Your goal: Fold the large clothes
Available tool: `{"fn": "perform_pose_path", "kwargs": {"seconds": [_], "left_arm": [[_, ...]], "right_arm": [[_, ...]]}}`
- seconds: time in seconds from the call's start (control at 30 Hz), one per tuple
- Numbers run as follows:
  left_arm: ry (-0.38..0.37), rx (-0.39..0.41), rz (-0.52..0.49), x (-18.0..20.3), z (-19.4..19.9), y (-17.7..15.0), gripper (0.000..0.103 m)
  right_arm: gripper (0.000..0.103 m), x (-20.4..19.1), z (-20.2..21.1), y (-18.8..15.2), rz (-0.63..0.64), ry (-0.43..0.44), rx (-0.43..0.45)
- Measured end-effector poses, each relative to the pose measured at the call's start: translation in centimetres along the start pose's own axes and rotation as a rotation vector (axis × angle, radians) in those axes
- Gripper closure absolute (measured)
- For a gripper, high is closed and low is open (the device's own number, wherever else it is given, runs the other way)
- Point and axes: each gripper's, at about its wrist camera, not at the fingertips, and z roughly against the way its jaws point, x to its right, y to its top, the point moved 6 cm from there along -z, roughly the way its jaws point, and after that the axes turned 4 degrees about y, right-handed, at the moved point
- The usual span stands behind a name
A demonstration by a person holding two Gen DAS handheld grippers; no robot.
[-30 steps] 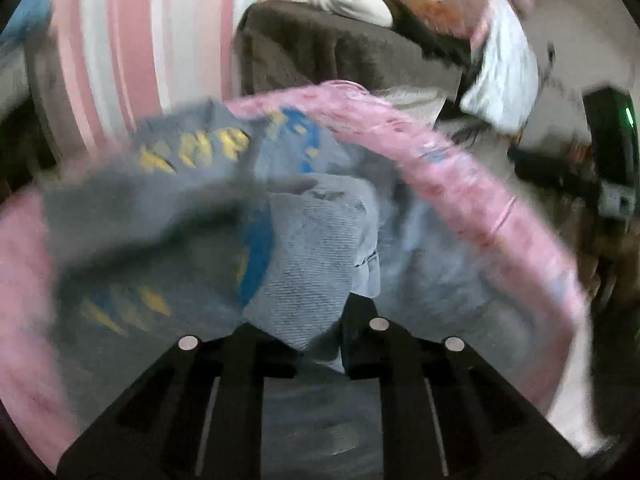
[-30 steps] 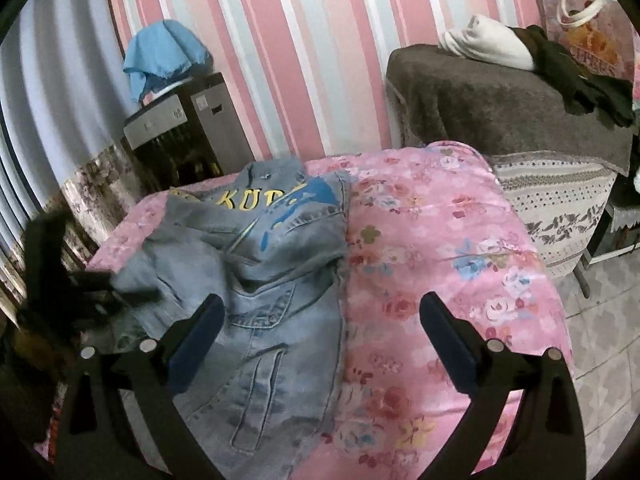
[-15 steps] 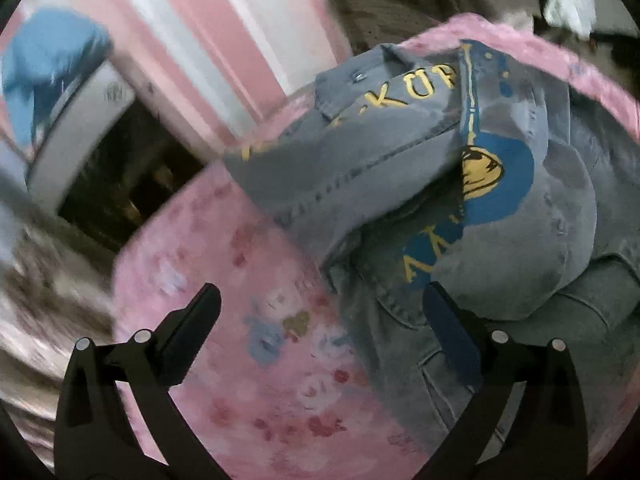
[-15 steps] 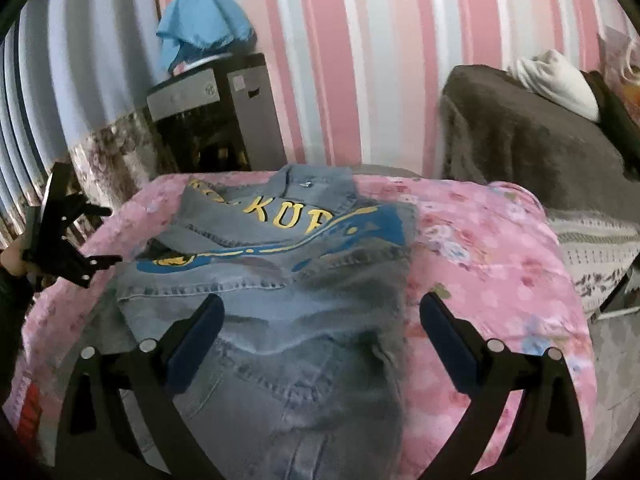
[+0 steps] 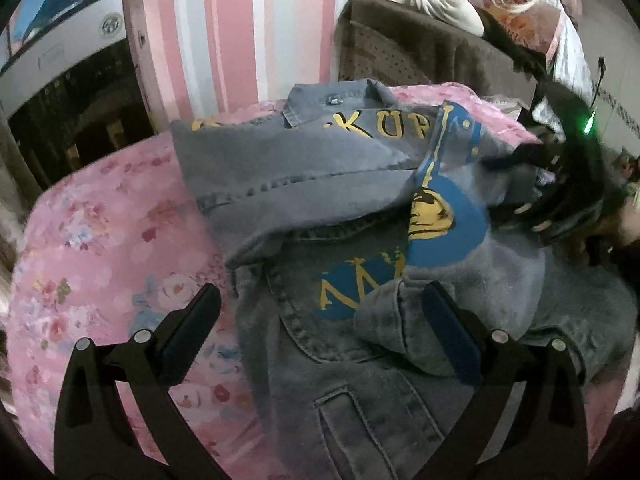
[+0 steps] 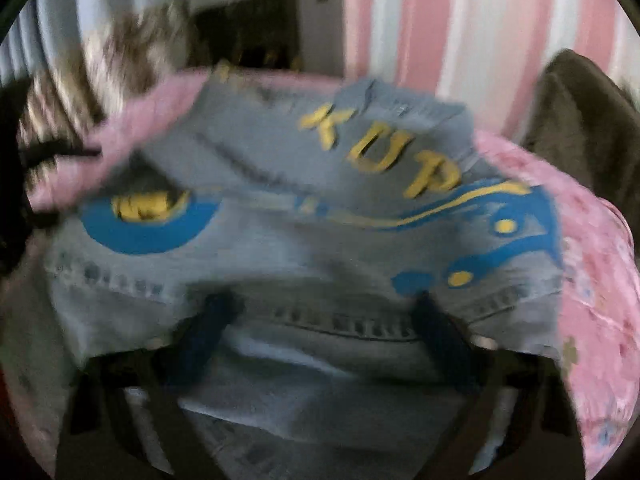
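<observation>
Here, a denim jacket [image 5: 360,208] lies rumpled on the pink floral bedspread [image 5: 100,240], with yellow "KUP" lettering and a blue-and-yellow print across its back, one panel folded over. The left gripper [image 5: 320,320] hovers spread wide, holding nothing. Only the left wrist view shows the collar label and the other tool at far right. The right gripper [image 6: 320,320] also stands spread apart over the denim, though blur smears its view.

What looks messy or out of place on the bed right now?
The denim jacket lies crumpled on the pink floral bedspread, its printed back panel folded crookedly over the front and a sleeve bunched up. Nothing is spilled or torn.
</observation>
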Motion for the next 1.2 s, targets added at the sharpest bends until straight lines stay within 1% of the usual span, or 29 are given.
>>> {"fn": "perform_pose_path", "kwargs": {"seconds": [0.03,0.07,0.13,0.17,0.23,0.27,0.33,0.37,0.43,0.47,0.53,0.6,0.67,0.77,0.87,0.93,0.97,1.0,1.03,1.07,1.1,1.13,1.2], "left_arm": [[-0.005,-0.001,0.009,-0.2,0.0,0.1,0.003],[-0.006,-0.003,0.010,-0.2,0.1,0.1,0.003],[0.007,0.007,-0.002,-0.2,0.4,0.5,0.003],[0.006,0.015,-0.007,-0.2,0.6,0.8,0.003],[-0.005,0.031,-0.013,0.3,1.0,1.8,0.003],[-0.010,0.035,-0.016,0.4,1.1,2.3,0.003],[-0.001,0.043,-0.027,0.9,1.0,3.5,0.003],[0.004,0.043,-0.030,1.1,0.8,3.9,0.003],[0.003,0.046,-0.027,1.5,0.5,4.8,0.003],[0.005,0.048,-0.015,1.6,0.2,5.4,0.003],[-0.011,0.050,0.016,1.9,-0.3,6.0,0.003],[-0.050,0.029,0.039,2.8,-1.2,6.3,0.003],[-0.084,0.013,0.018,4.5,-2.2,6.5,0.003],[-0.096,-0.036,-0.005,7.1,-4.2,6.4,0.003],[-0.108,-0.081,0.025,9.0,-6.0,6.6,0.003],[-0.110,-0.094,0.052,9.7,-7.1,6.7,0.003],[-0.119,-0.093,0.055,10.2,-7.7,6.8,0.010],[-0.141,-0.095,0.055,10.5,-8.2,6.8,0.049],[-0.168,-0.105,0.056,10.8,-8.5,6.7,0.068],[-0.182,-0.093,0.067,11.0,-8.2,7.0,0.071],[-0.163,-0.064,0.058,10.9,-7.6,7.3,0.072],[-0.132,-0.029,0.033,10.7,-6.6,7.9,0.072],[-0.068,0.054,-0.012,9.5,-3.5,9.9,0.072]], "right_arm": [[0.081,0.1,0.4,0.3,-0.010,0.009,0.017],[0.092,0.7,1.4,0.9,-0.039,0.003,0.053],[0.093,1.9,3.4,2.2,-0.081,0.010,0.132],[0.094,2.3,4.0,2.6,-0.078,-0.011,0.152],[0.094,3.6,5.7,3.7,-0.077,-0.081,0.214],[0.094,5.0,7.0,4.4,-0.108,-0.123,0.264],[0.094,7.7,8.7,4.8,-0.183,-0.189,0.324],[0.094,9.3,9.0,4.6,-0.222,-0.226,0.324],[0.094,10.9,8.5,4.1,-0.247,-0.283,0.298],[0.094,11.7,7.8,3.3,-0.251,-0.320,0.263],[0.093,12.5,6.6,2.1,-0.261,-0.323,0.210],[0.093,12.6,5.9,0.8,-0.266,-0.321,0.197],[0.093,12.9,5.9,0.0,-0.285,-0.305,0.214],[0.093,13.6,6.3,-0.6,-0.334,-0.266,0.254],[0.093,13.6,6.1,-0.3,-0.342,-0.248,0.272],[0.092,13.5,6.1,-0.2,-0.348,-0.235,0.278],[0.092,13.5,6.1,-0.2,-0.352,-0.228,0.280],[0.092,13.6,6.3,-0.3,-0.357,-0.222,0.281],[0.092,13.7,6.6,-0.4,-0.361,-0.212,0.284],[0.092,13.6,6.9,-0.4,-0.361,-0.208,0.288],[0.092,13.6,7.4,-0.4,-0.358,-0.206,0.296],[0.092,13.4,8.1,-0.1,-0.354,-0.190,0.309],[0.091,12.9,9.3,0.7,-0.348,-0.156,0.335]]}}
